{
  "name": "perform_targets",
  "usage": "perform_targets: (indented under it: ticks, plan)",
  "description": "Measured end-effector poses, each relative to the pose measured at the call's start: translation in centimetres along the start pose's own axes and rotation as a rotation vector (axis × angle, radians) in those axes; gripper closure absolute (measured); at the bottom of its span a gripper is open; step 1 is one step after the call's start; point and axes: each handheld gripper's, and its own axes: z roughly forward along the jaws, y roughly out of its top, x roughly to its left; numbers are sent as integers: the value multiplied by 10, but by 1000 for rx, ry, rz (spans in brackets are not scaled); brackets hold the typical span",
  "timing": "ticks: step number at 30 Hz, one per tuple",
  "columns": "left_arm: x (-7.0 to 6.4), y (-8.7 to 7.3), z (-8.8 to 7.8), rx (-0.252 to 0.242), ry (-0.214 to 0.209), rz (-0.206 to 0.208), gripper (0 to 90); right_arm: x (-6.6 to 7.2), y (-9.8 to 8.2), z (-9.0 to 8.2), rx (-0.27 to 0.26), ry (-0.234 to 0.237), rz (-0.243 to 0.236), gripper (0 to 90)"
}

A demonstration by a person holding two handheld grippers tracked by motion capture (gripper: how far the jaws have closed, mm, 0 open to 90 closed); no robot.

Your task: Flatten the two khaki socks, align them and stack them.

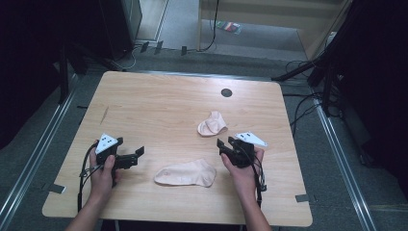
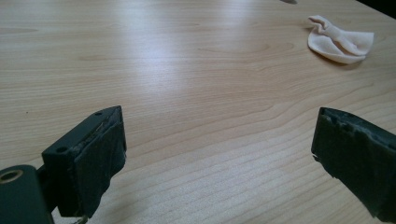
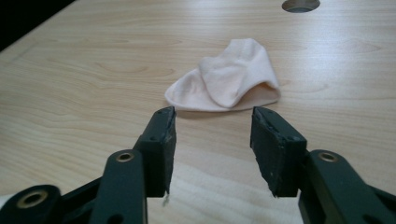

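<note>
Two pale peach socks lie on the wooden table [image 1: 159, 101]. One sock [image 1: 185, 173] is spread flat near the front edge, between my two hands. The other, a crumpled sock [image 1: 212, 124], lies further back, just beyond my right gripper [image 1: 222, 144]. In the right gripper view that crumpled sock [image 3: 229, 79] lies a short way ahead of the right gripper [image 3: 212, 123], whose jaws stand partly apart with only bare wood between them. My left gripper [image 1: 139, 153] rests at the front left, pointing right. Seen in its own view, the left gripper [image 2: 218, 123] is wide open and empty, with the crumpled sock [image 2: 341, 43] far off.
A dark round cable hole [image 1: 226, 92] sits near the table's back edge. Cables [image 1: 308, 103] and dark stands surround the table on the floor, and metal rails run along both sides.
</note>
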Motion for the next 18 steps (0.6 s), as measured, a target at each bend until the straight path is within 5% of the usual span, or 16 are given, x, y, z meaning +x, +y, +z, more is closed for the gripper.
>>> perform_targets:
  ticks: [6, 12, 18]
  plan:
    - [0, 0, 1, 1, 5, -6, 38, 4, 10, 31, 47, 21, -34, 620]
    - [0, 0, 0, 1, 6, -10, 38, 12, 22, 63, 69, -26, -106, 481]
    - [0, 0, 0, 5, 5, -12, 38, 8, 37, 94, 105, -73, -82, 354]
